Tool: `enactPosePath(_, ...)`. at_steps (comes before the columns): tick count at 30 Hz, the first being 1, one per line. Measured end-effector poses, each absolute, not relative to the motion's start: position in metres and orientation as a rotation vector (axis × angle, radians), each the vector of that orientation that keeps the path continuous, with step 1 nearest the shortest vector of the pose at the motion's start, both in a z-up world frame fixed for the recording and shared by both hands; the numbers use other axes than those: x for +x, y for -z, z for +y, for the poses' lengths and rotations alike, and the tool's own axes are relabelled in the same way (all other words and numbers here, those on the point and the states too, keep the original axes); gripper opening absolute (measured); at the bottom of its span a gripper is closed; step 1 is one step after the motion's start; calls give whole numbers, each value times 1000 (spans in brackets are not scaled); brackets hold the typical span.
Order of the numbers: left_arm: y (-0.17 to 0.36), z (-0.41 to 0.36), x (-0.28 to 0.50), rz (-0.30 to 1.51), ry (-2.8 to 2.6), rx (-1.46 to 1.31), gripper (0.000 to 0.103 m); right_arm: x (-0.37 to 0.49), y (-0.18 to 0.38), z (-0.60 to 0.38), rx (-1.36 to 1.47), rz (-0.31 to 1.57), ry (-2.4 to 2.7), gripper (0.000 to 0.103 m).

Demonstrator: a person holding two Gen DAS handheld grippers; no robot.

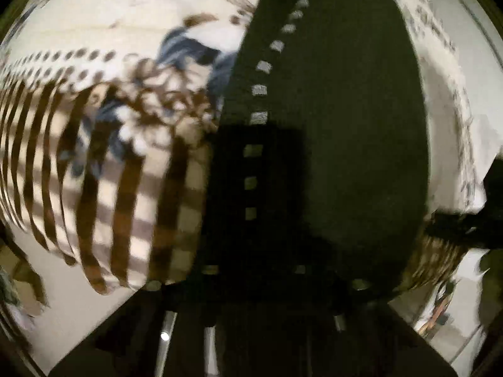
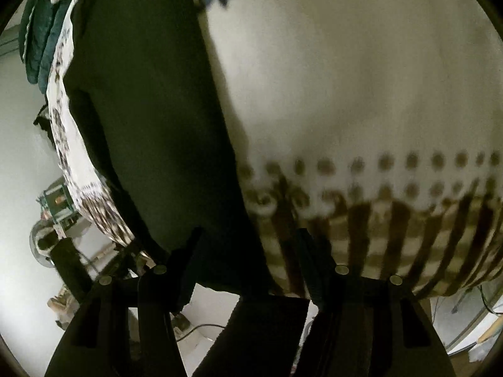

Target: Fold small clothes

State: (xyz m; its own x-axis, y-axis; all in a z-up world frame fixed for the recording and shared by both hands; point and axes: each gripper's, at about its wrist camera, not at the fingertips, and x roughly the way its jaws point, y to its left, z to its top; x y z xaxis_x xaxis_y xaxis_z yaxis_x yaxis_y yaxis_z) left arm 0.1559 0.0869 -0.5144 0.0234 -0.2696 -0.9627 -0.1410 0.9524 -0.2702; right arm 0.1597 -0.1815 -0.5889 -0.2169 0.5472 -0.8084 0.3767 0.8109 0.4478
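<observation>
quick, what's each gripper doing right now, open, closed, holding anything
Left gripper: cannot be told; the dark garment covers its fingers.
Right gripper: open, fingers apart at the edge of the dark garment, not clamped on it.

1. Left gripper (image 1: 254, 270): low in the middle of the left wrist view, very dark, fingers lost in shadow. Cannot tell if pinched together or apart.
2. Right gripper (image 2: 248, 245): two dark fingers (image 2: 185, 267) at bottom center, spread apart, pointing up.
</observation>
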Motion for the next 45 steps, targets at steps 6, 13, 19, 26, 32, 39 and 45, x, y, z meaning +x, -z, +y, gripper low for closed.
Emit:
enactPosePath(6, 475, 116, 136, 1430, 111, -430, 7, 121, 612, -150, 761, 1832, -243, 60)
enactPosePath(13, 503, 155, 115, 1501, 85, -350, 0, 86, 607, -120, 717, 1793, -288, 7)
enactPosePath(19, 507, 190, 91, 1517, 156, -548, 30, 62, 609, -124, 754, 1831, -272, 29)
enactPosePath(26, 529, 190, 98, 1456, 187, -658, 70, 49, 629, -115, 918, 1841, -335, 56)
enactPosePath(32, 540, 156, 106, 1518, 206, -502, 62, 35, 649, -93, 1030, 1832, -334, 56)
enactPosePath(39, 507, 158, 98, 1526, 213, -489, 9, 24, 630, -66, 1027, 1785, -353, 12)
enactPosePath(45, 469, 168, 102, 1492, 261, -613, 7, 33, 576, -53, 950, 1677, -429, 10)
